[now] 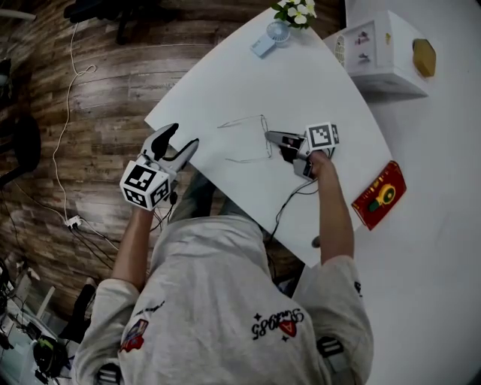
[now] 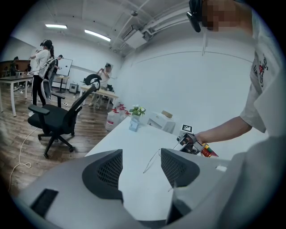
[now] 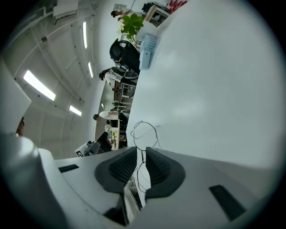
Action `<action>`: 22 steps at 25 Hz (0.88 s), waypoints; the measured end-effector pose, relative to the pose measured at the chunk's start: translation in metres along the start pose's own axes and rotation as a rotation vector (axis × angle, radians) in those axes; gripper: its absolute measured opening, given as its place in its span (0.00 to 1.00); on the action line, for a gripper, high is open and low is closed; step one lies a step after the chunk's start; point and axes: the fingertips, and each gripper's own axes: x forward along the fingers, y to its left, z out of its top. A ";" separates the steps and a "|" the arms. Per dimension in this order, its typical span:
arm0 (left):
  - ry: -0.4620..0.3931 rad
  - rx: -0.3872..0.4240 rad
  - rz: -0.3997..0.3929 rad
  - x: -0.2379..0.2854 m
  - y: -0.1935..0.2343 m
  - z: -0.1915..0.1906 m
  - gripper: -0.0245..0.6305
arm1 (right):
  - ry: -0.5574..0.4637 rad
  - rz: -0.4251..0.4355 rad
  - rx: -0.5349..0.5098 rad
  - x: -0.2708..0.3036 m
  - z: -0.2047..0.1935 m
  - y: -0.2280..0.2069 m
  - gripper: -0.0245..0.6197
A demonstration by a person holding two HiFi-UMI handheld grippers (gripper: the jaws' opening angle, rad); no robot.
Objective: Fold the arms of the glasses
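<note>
The thin wire glasses (image 1: 266, 139) stand on the white table (image 1: 225, 83) with both arms spread out to the left. My right gripper (image 1: 275, 138) meets them from the right. In the right gripper view its jaws are drawn close on the bridge of the glasses (image 3: 142, 121), one lens beyond the tips and one between the fingers. My left gripper (image 1: 183, 137) hovers open and holding nothing just off the table's left edge, apart from the glasses. In the left gripper view, a glasses arm (image 2: 152, 162) shows between its fingers, with the right gripper (image 2: 187, 143) beyond.
A white box (image 1: 379, 49), a yellow object (image 1: 424, 56), a small blue fan (image 1: 269, 39) and flowers (image 1: 295, 11) sit at the table's far side. A red item (image 1: 379, 194) lies at the right. A black office chair (image 2: 58, 118) and people stand on the wooden floor.
</note>
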 end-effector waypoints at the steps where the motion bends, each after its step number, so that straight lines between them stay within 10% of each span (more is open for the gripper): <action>1: 0.000 -0.001 0.000 -0.001 0.000 0.000 0.44 | -0.006 -0.033 0.064 -0.003 -0.004 -0.005 0.14; 7: -0.004 0.000 -0.007 -0.006 -0.002 0.000 0.44 | -0.040 0.019 -0.080 0.003 0.004 0.015 0.08; 11: -0.008 0.007 -0.013 -0.007 -0.008 0.000 0.44 | -0.076 -0.118 0.052 -0.007 -0.011 0.001 0.07; 22: -0.012 0.012 -0.028 -0.012 -0.023 -0.002 0.44 | -0.119 -0.225 -0.084 -0.018 -0.015 0.017 0.06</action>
